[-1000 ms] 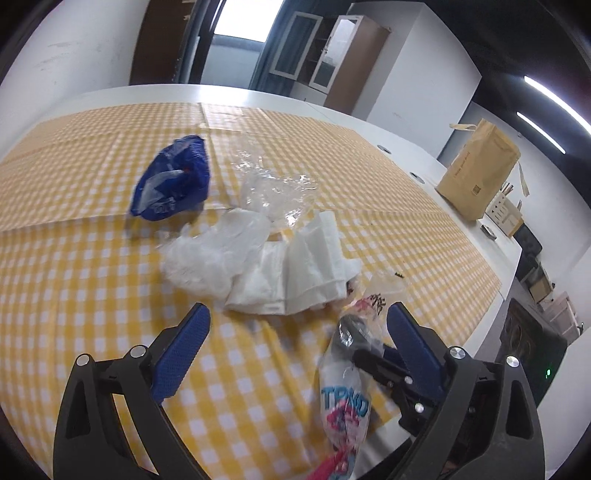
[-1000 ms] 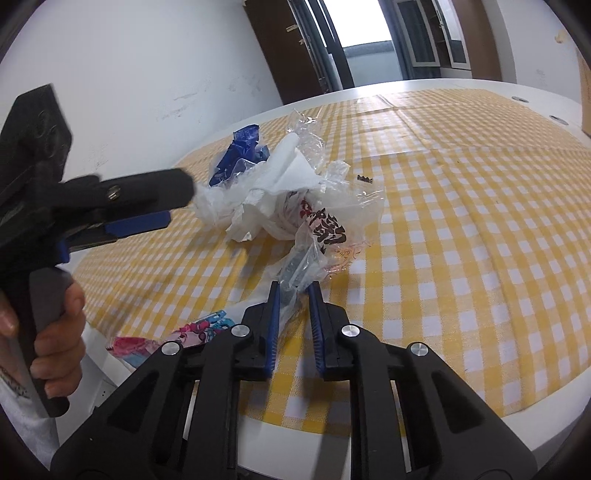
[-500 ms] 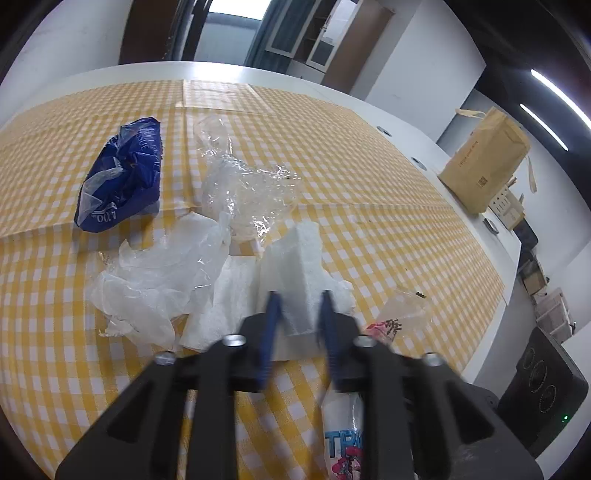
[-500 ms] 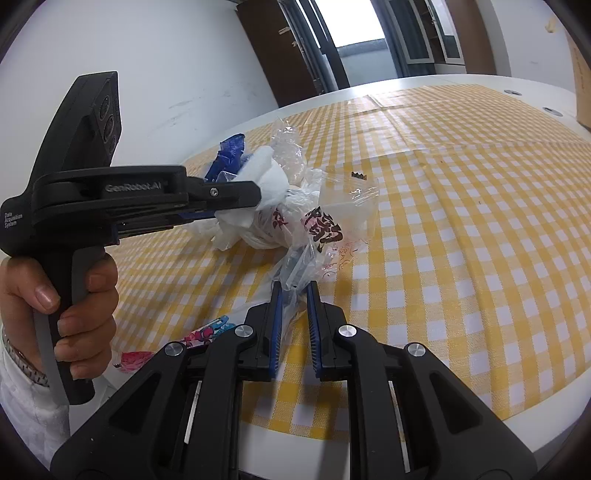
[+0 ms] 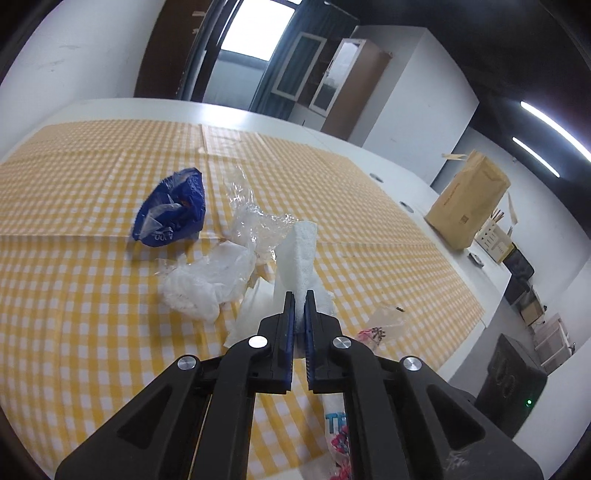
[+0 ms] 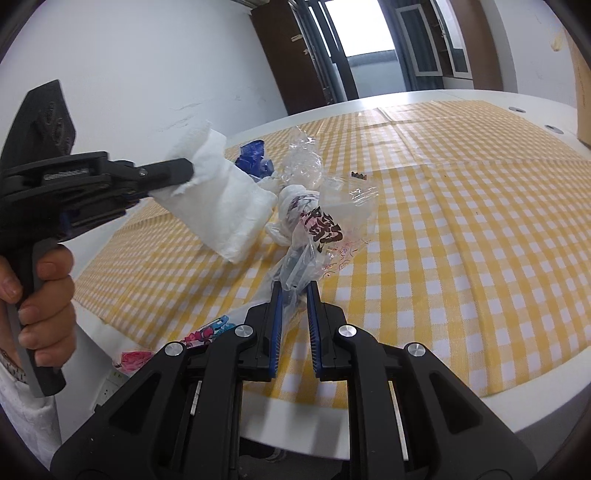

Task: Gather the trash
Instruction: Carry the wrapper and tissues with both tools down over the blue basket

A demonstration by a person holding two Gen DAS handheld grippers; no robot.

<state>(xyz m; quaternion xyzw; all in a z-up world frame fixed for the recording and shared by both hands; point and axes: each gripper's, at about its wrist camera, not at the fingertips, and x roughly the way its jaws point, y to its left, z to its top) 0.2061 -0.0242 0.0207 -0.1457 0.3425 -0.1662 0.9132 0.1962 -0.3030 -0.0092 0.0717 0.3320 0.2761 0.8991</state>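
Both grippers clamp trash: white tissue (image 5: pixel 297 258), clear bag (image 6: pixel 325 236), bottom cropped.

- White table (image 5: pixel 258 118), covered by a yellow-and-white checked cloth (image 5: pixel 74 295).
- Bright window (image 5: pixel 255 33) beyond the table's far end, dark curtain beside it.
- Glass-fronted wooden cabinet (image 5: pixel 332 77) right of the window.
- White walls (image 6: pixel 147 55).
- Ceiling strip lights (image 5: pixel 546 118), far right of the table.
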